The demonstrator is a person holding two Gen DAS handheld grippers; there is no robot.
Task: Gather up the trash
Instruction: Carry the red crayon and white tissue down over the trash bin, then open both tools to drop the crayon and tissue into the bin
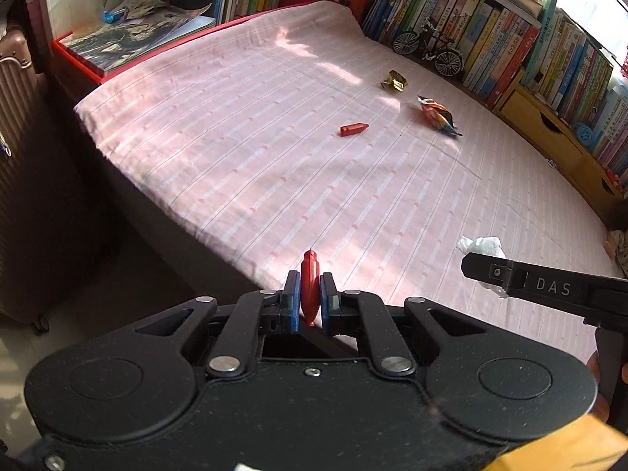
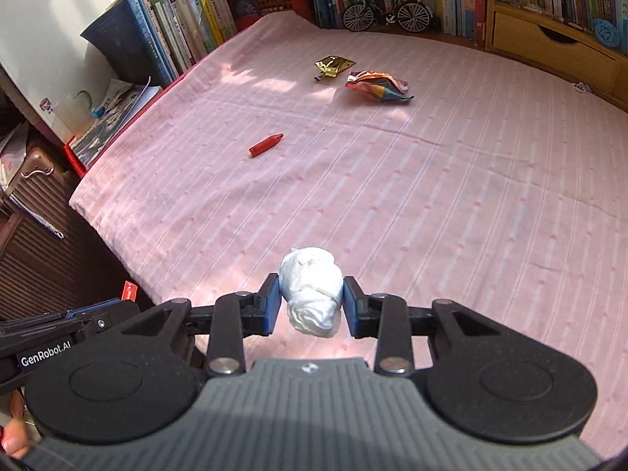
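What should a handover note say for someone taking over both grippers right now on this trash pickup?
Left gripper: shut on a small red tube.
Right gripper: shut on a crumpled white tissue.
Both hang over the near edge of the pink bedsheet.
Left on the bed: a second red tube mid-sheet, a gold wrapper and a colourful snack bag side by side nearer the bookshelf.
Done: two pieces picked up, not yet dropped anywhere. No bin shows in either view.
Left: bin both, then fetch the other three.
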